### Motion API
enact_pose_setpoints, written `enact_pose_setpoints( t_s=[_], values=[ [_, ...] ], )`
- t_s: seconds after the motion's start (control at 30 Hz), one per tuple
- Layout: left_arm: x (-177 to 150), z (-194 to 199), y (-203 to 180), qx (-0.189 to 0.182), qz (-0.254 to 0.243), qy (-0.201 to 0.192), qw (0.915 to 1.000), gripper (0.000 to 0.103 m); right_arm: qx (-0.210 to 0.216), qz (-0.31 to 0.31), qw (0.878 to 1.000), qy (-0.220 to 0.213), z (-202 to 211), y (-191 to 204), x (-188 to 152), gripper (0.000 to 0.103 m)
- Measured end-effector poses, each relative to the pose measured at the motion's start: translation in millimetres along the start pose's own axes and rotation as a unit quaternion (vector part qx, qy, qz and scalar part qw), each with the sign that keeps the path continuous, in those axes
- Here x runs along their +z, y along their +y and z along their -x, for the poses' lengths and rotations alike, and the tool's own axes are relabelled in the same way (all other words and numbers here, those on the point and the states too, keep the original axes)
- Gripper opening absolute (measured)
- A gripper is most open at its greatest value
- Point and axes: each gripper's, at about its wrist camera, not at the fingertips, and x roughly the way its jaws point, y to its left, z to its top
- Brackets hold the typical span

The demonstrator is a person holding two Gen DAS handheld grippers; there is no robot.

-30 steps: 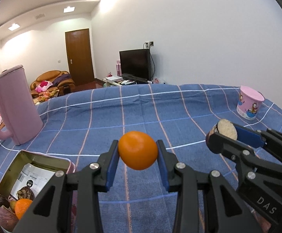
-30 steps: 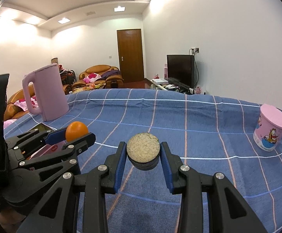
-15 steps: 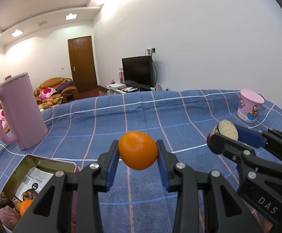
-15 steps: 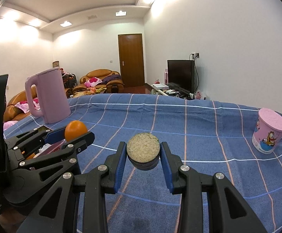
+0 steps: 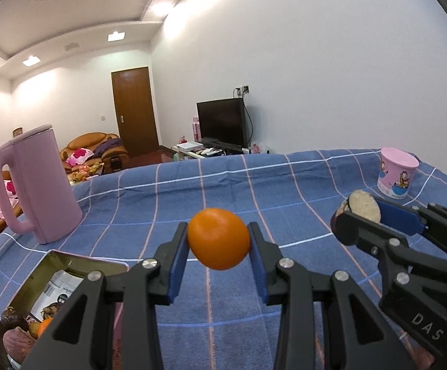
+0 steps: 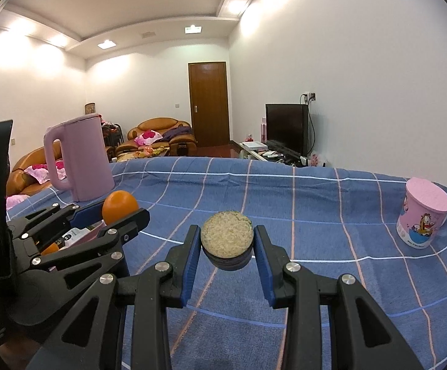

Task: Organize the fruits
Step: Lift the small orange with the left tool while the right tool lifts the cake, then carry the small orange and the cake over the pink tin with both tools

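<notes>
Orange [image 5: 218, 238] clamped between left gripper [image 5: 218, 243] pads, dark cut fruit half [image 6: 227, 240] pinched in right gripper [image 6: 227, 246], both carried above blue checked counter [image 5: 254, 191]. Best kept level and squeezed gently while swinging toward open tin [image 5: 69, 265] at lower left. Better released low inside, one at a time, to prevent rolling.

Tall pink lidded jug [image 5: 38, 185] stands far left on the blue checked worktop [image 5: 254, 185]; open gold tin [image 5: 54, 283] before it; pink cartoon cup [image 5: 396, 177] far right.
</notes>
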Motion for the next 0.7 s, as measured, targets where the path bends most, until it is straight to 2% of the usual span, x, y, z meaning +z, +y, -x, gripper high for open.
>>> enact_pose_setpoints(
  t_s=[0.23,0.7],
  values=[
    [-2.2,5.7,2.1,0.003,0.002,-0.002,1.0000,0.039,-0.002,0.002,1.000,-0.009,5.4,2.6,-0.9,0.037],
    [-16.2,22.8,18.9,0.001,0.023,0.033,0.9992,0.039,0.014,0.016,1.000,-0.006,10.3,16.2,-2.2,0.037]
  ],
)
